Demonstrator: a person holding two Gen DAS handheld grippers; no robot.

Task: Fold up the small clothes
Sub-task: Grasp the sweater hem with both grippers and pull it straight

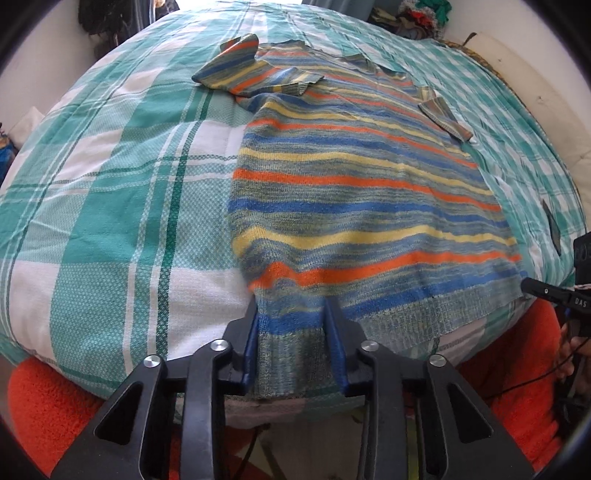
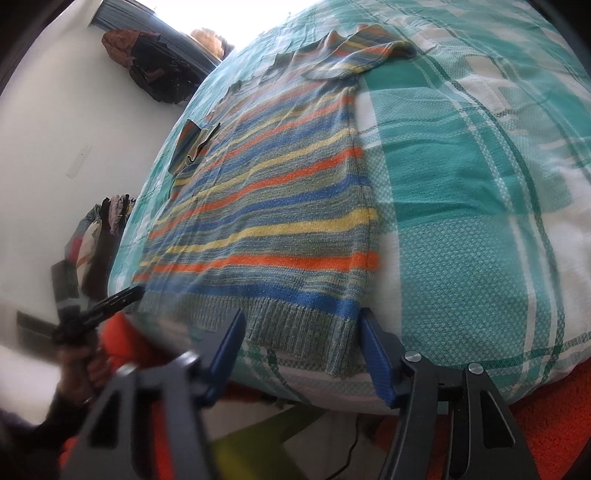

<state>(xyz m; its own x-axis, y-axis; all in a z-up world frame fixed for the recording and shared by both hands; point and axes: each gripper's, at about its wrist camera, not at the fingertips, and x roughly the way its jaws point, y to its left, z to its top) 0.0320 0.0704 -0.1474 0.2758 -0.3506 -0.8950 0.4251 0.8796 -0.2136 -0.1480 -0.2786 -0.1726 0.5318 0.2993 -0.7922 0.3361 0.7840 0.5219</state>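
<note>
A striped knit sweater (image 1: 354, 192) in blue, orange and yellow lies flat on the bed, its sleeves folded in near the far end. In the left wrist view my left gripper (image 1: 295, 325) is shut on the sweater's near left hem corner, and the cloth bunches up between the blue pads (image 1: 255, 332). The right wrist view shows my right gripper (image 2: 301, 332) open, its fingers (image 2: 369, 336) straddling the near right hem corner of the sweater (image 2: 280, 206) without pinching it. The left gripper (image 2: 125, 297) shows there at the other hem corner.
The bed wears a teal and white plaid cover (image 1: 122, 192) with wide bare stretches either side of the sweater. An orange fleece (image 1: 48, 406) fills the near edge below the bed. Piled clothes (image 2: 107, 221) stand by the white wall, and more clothes (image 1: 417, 18) lie beyond the bed's far end.
</note>
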